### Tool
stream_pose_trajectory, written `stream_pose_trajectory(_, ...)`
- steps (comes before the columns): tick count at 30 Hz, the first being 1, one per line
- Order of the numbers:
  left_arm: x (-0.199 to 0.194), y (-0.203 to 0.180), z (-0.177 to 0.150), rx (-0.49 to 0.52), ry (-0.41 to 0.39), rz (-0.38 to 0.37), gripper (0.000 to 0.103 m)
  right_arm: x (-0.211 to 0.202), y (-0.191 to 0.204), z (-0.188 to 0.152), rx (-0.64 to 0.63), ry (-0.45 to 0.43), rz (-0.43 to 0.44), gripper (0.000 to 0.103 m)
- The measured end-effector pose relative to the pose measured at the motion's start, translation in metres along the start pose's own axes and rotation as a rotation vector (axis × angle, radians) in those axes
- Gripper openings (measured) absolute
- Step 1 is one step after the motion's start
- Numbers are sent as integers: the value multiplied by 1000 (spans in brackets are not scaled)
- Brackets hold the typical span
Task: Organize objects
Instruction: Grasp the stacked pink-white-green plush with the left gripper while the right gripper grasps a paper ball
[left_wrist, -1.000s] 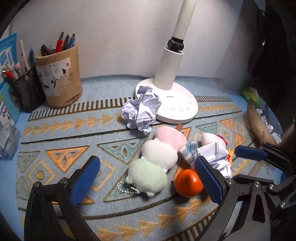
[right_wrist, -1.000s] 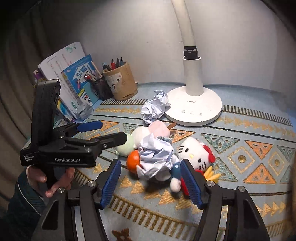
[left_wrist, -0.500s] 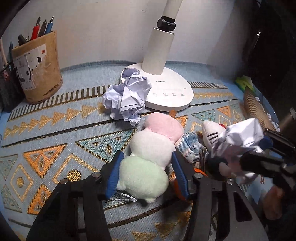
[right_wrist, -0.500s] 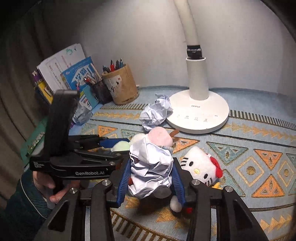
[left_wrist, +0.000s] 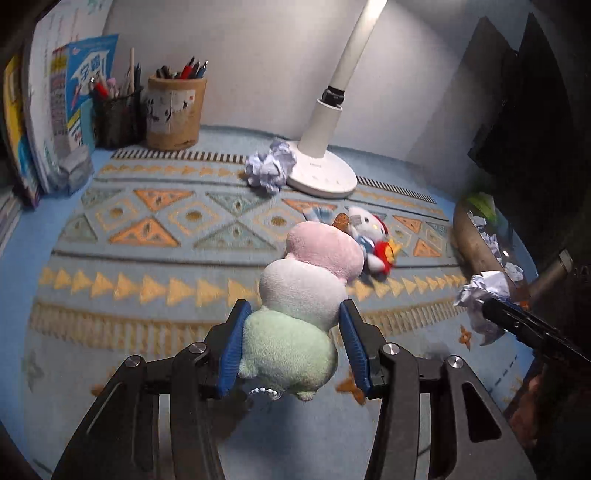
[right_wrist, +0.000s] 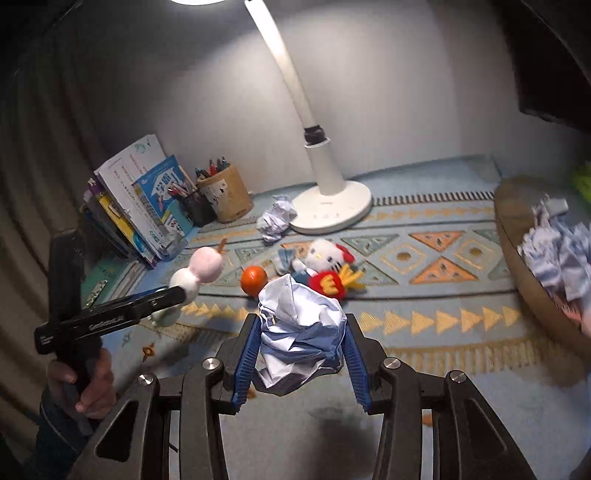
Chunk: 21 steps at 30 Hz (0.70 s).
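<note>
plush dumpling stick (left_wrist: 306, 295): three soft balls, green, white, pink, with a brown stick tip at the far end; lifted clear of the bench, green end toward the camera, bead chain dangling below.
left hand-held gripper (left_wrist: 291, 343): blue pads pinch the green ball from both sides; grip sits at one end, so the rest sticks out forward unsupported. Soft body, probably squashes and holds fine.
crumpled paper ball (right_wrist: 301, 332): pale blue-white wad, off the bench, in the right wrist view filling the gap between the pads.
right hand-held gripper (right_wrist: 301, 349): pads pressed on the wad's two sides; light and crushable, so a grip around the middle is enough.
basket (right_wrist: 517, 258): woven, at the right edge, already has crumpled paper inside; likely where the wad goes, since trash collects there.
cat plush (right_wrist: 325, 258): lying on the patterned mat (right_wrist: 424, 266), red bow, red fries pouch at its front; not yet picked.
orange (right_wrist: 253, 279): on the mat just beside the cat plush, loose.
second paper ball (right_wrist: 277, 218): touching the lamp base (right_wrist: 332, 210); still to clear.
pen cup (right_wrist: 225, 197): back left by the books (right_wrist: 129, 206), tidy area, possible home for plush, cannot tell.
step: both items held in the air, carry stage, judged.
</note>
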<state>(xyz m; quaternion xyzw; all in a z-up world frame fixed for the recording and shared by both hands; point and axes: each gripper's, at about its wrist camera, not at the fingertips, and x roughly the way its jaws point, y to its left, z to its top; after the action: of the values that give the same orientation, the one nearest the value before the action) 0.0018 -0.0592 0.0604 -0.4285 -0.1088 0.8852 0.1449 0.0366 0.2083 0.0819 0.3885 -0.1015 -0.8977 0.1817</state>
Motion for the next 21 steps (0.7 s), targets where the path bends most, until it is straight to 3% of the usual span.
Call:
stream_pose_trajectory(2, 3, -11, -23, -21, 16, -18, 46, 5, -10, -15, 25, 50, -29, 43)
stream_pose_trajectory(5, 2, -30, -45, 24, -12, 24, 46, 15, -22, -30, 51, 124, 30, 43)
stream_pose_trajectory(10, 15, -38, -56, 34, 19, 20, 51, 13, -6, -45, -105, 84, -170, 43)
stream_pose_trajectory(12, 16, -39, -59, 40, 25, 2, 74, 11, 5, -52, -196, 60, -221, 49)
stream_pose_trajectory(13, 15, -39, -59, 44, 23, -6, 78, 10, 8, -55, -224, 56, -228, 54)
stream_pose_trajectory(14, 13, -39, -61, 48, 17, -10, 80, 9, 10, -58, -242, 52, -227, 67)
stream_pose_trajectory(15, 12, -40, -62, 54, 13, -8, 80, 7, 10, -62, -249, 45, -214, 72)
stream_pose_trajectory(21, 24, -42, -60, 102, 42, 43, 80, -3, -15, -71, -124, 45, -120, 75)
